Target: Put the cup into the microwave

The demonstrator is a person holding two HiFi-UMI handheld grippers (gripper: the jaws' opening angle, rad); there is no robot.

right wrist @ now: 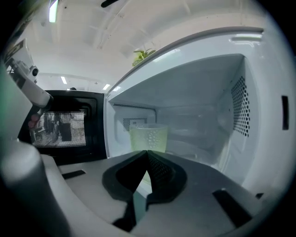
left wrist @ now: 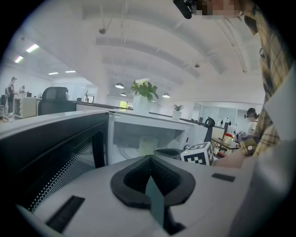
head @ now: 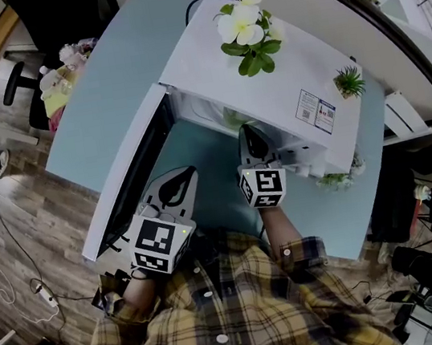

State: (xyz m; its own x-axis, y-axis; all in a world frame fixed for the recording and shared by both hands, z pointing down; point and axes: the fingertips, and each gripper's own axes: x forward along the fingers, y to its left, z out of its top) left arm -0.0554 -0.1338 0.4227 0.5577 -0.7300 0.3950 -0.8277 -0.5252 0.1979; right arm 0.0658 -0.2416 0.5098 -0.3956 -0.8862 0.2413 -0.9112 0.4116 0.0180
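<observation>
Right gripper (right wrist: 147, 152) pinched closed and empty; just beyond its tips the cup (right wrist: 148, 137) stands inside the microwave (right wrist: 259, 106). Looks light, thin plastic, so squeeze gently at mid-wall. Left gripper (left wrist: 150, 159) closed too, empty, beside the door (left wrist: 51, 157).

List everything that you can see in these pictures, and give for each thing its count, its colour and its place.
microwave: one, white, on the table
microwave door: one, dark, swung open
cup: one, pale green, upright inside the microwave
flowering plant: one, white and green, on top of the microwave
small plant: one, green, on top of the microwave
table: one, light blue, under the microwave
office chair: one, black, beyond the table
shirt: one, yellow plaid, on the person
left hand-held gripper: one, grey, jaws together, empty, before the door
right hand-held gripper: one, grey, jaws together, empty, pointing at the cup
</observation>
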